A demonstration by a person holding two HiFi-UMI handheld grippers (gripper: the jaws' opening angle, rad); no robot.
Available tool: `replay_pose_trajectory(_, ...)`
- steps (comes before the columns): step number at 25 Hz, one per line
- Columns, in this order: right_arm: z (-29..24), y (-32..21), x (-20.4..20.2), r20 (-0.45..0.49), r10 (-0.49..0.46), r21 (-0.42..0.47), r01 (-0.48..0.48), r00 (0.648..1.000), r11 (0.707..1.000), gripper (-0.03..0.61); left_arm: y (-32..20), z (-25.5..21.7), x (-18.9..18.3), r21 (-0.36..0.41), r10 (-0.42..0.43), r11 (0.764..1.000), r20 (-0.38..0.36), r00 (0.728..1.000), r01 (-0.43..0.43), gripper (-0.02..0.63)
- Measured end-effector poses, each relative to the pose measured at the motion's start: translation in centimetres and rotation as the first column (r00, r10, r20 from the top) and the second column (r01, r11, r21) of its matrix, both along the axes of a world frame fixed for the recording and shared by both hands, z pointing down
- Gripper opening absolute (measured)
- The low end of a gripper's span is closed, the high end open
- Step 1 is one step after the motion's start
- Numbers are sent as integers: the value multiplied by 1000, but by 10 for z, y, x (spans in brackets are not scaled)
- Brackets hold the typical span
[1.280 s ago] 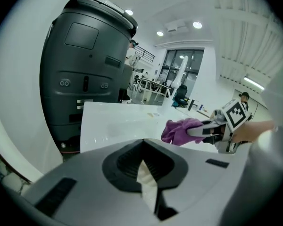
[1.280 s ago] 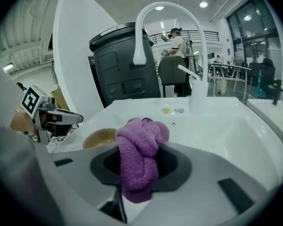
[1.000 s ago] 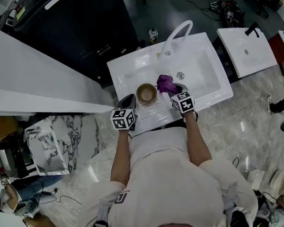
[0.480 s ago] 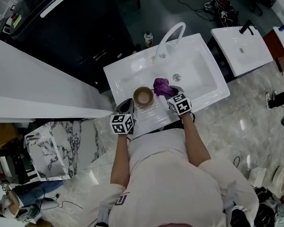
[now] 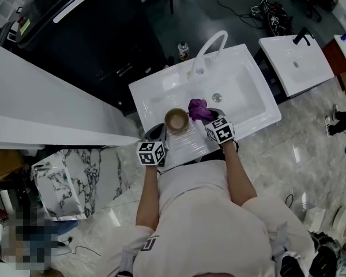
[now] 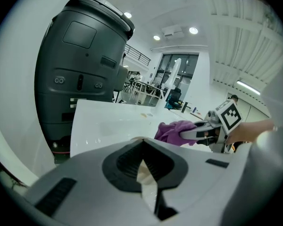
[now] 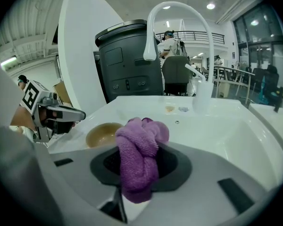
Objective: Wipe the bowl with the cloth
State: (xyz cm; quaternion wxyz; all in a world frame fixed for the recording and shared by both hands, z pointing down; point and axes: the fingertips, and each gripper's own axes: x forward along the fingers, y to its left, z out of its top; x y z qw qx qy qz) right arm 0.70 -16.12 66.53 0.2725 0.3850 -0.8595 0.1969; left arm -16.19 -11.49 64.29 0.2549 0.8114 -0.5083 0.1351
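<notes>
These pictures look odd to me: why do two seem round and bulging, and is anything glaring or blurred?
Left gripper view: wide-angle lens, dark corners, the dark bin bulges. Right gripper view: same curving; the cloth is sharp, a ceiling lamp flares. Head view: straighter and sharp, with soft highlights on the white sink.

Not much has shifted over the last 1 second. The left gripper (image 5: 160, 130) has crept back a touch from the bowl (image 5: 176, 120), toward the near edge of the sink (image 5: 259, 117), and its marker cube now sits slightly closer to the person's body. Off to the right, a bystander's foot (image 5: 338, 111) has moved a little along the marble floor. The head view has also drifted, so the sink sits a shade lower in it.
</notes>
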Motion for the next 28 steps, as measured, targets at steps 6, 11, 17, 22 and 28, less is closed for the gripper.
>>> replay_pose_trajectory(6, 2, 3, -2, -14, -29, 19, 29, 999, 999, 107, 2, 2, 4, 3, 5, 1000, -3, 1000, -5, 6)
replay_pose_trajectory(11, 1, 0, -1, -22, -32, 22, 33, 999, 999, 107, 0, 1, 5, 9, 1, 1000, -7, 1000, -1, 7)
replay_pose_trajectory(17, 0, 1, -1, -24, -42, 27, 42, 999, 999, 107, 0, 2, 5, 9, -4, 1000, -6, 1000, 4, 8)
replay_pose_trajectory(22, -3, -1, 5, -19, -33, 35, 33, 999, 999, 107, -1, 6, 10, -10, 9, 1000, -4, 1000, -9, 8)
replay_pose_trajectory(28, -5, -8, -2, -15, -40, 43, 41, 999, 998, 107, -3, 8, 5, -19, 7, 1000, -7, 1000, -8, 8)
